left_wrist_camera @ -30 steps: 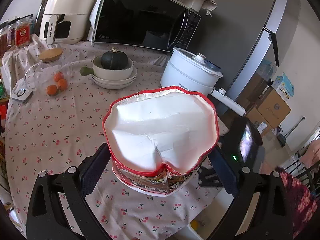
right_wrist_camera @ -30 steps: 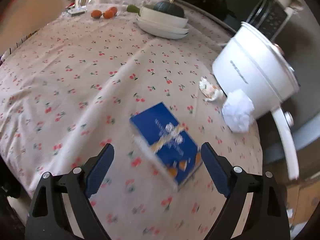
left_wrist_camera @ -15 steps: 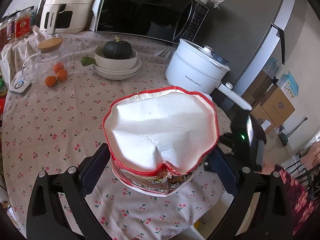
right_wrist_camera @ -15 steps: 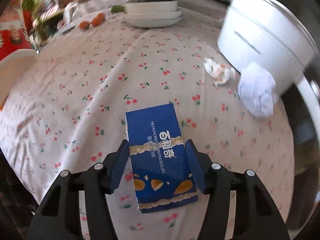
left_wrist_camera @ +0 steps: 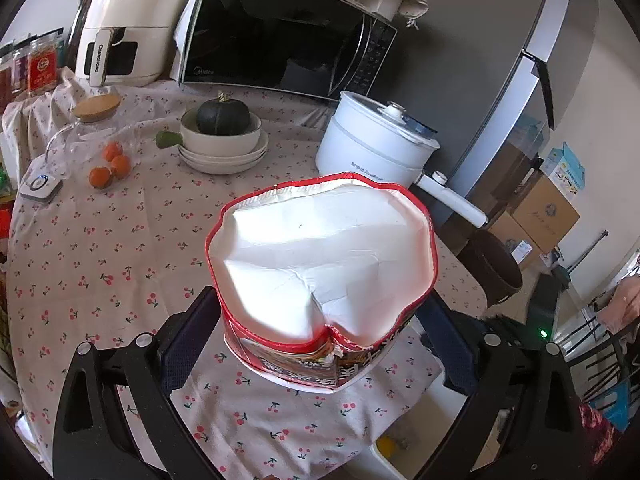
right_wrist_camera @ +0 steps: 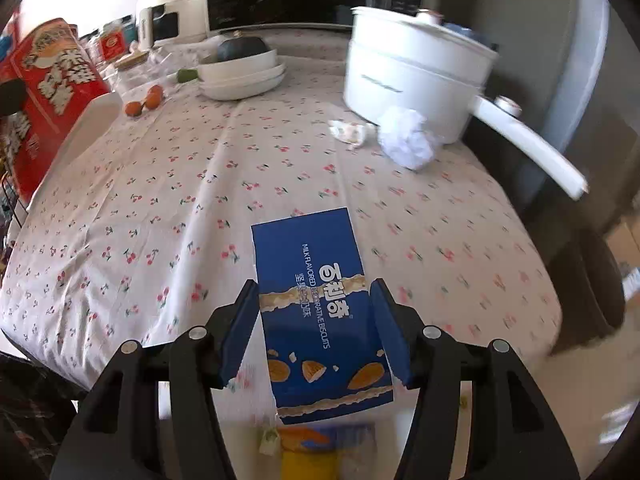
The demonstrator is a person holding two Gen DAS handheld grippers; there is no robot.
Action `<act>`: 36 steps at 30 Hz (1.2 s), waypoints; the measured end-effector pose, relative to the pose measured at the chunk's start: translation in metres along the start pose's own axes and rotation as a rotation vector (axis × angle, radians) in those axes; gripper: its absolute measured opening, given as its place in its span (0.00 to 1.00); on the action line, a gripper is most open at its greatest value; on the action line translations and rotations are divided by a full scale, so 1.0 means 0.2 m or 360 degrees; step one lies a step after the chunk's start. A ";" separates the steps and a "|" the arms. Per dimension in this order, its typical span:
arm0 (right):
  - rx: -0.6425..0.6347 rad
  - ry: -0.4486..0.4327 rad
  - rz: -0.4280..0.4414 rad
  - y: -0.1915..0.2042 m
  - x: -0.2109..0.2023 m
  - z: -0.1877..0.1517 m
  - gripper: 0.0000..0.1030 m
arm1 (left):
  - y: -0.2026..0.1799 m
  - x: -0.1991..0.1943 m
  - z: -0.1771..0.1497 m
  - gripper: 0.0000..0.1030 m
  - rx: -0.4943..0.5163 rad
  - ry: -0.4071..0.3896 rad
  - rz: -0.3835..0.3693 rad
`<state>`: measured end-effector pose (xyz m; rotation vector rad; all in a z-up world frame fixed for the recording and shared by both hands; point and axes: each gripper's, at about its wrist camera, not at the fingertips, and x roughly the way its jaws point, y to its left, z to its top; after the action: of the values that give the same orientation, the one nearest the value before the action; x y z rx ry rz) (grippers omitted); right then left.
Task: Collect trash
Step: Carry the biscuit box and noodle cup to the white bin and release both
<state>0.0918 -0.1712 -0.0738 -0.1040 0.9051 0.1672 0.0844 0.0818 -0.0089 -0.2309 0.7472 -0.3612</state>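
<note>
Blue biscuit box (right_wrist_camera: 324, 312): flat carton, long axis running away from the right wrist camera toward the white electric pot (right_wrist_camera: 412, 72), printed face up. White lettering, a pale crumb band across the middle, almond pictures at the near end. It sits clamped between the fingers (right_wrist_camera: 240, 332) of the right gripper (right_wrist_camera: 316, 332), held above the near edge of the worktop (right_wrist_camera: 160, 200). A second ago it lay skewed on the cloth between wide-spread fingers; now both pads press its long sides and it is squared to the view, with the floor and a yellow-and-blue item showing beneath its near end.

Red noodle cup (left_wrist_camera: 320, 280): crumpled paper tub, white inside, red rim dented at the near side, mouth facing the left wrist camera. The left gripper (left_wrist_camera: 320, 328) grips it by its sides over the worktop edge, unchanged from the earlier view.

Also on the cherry-print cloth: crumpled white paper (right_wrist_camera: 408, 144) and a smaller wrapper scrap (right_wrist_camera: 352, 132), both just beside the pot; stacked bowls (right_wrist_camera: 244, 76) holding a dark squash; small oranges (right_wrist_camera: 146, 100).
</note>
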 end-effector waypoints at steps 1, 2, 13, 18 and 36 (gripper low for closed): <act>0.0018 -0.0002 -0.0011 0.00 -0.02 -0.02 0.55 | -0.01 -0.01 0.00 0.91 0.0004 -0.0004 -0.0007; 0.0050 0.0001 -0.0033 -0.01 -0.06 -0.05 0.55 | -0.01 -0.01 0.00 0.91 0.0008 -0.0006 -0.0010; 0.0205 0.0260 -0.0219 -0.03 -0.15 -0.45 0.71 | -0.12 0.01 -0.06 0.91 0.0098 0.0030 -0.0050; 0.0232 0.0213 -0.0303 -0.06 -0.22 -0.50 0.80 | -0.19 0.06 -0.10 0.91 0.0153 0.0086 -0.0099; 0.0646 -0.0008 -0.0704 -0.53 -0.44 -0.47 0.87 | -0.70 0.27 -0.39 0.91 0.0567 0.0385 -0.0474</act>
<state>-0.0143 -0.2987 -0.0600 0.0751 0.8744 -0.4271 0.0340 -0.0735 -0.0525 0.0418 0.8727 -0.8066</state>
